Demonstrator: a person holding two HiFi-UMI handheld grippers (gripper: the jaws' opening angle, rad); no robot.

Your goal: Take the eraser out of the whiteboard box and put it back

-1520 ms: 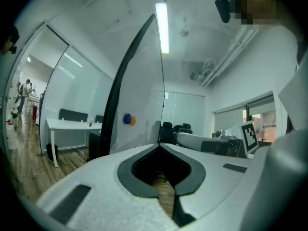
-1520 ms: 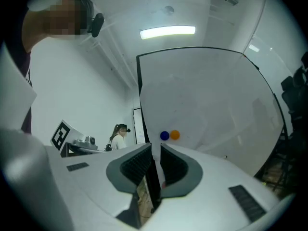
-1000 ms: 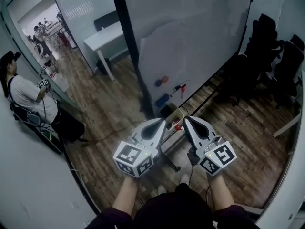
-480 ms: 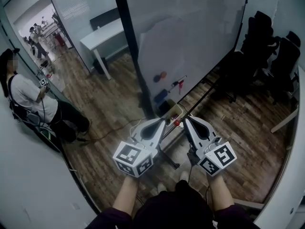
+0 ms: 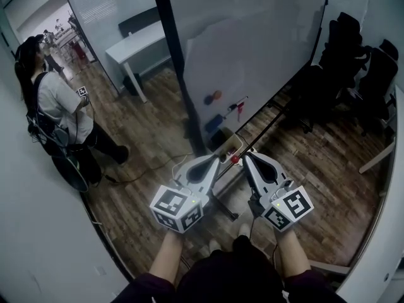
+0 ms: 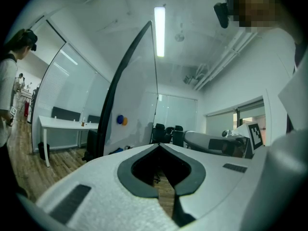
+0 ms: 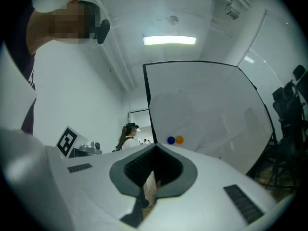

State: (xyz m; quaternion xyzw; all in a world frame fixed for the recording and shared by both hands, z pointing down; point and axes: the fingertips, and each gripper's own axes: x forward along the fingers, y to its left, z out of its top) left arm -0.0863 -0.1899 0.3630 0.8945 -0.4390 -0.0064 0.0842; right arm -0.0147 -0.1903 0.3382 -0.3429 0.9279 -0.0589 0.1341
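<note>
Eraser: we cannot single it out with certainty. We list two candidates: a blue oblong pad [image 5: 214, 123] clinging low on the whiteboard [image 5: 259, 49], and a dark block [image 5: 220, 137] just below it, at the edge of the whiteboard box [image 5: 232, 146]. That box is pale and open-topped and stands at the board's foot. We cannot tell whether the dark block lies inside it or beside it. Red knob [image 5: 235, 159]: just in front of the box, between the two gripper tips and apart from both. Left gripper [image 5: 215, 161]: its tip is near the box on the left; in its own view [image 6: 159, 146] we see the jaws closed tip to tip with nothing between them. Right gripper [image 5: 246, 158]: near the box on the right; in its own view [image 7: 156, 147] the jaws are likewise pressed together and empty. Marker cubes [image 5: 177, 208] [image 5: 288, 209]: one at the rear of each gripper, above our forearms. Higher on the board we note a red-and-black marker [image 5: 237, 106] lying aslant, and a blue magnet [image 5: 208, 99] touching an orange magnet [image 5: 217, 95]. Surroundings: wood floor [image 5: 145, 137]; white table [image 5: 136, 46] at the far left; black chairs [image 5: 356, 62] to the right of the board; a person in a grey shirt [image 5: 58, 103] standing well apart at the left.
</note>
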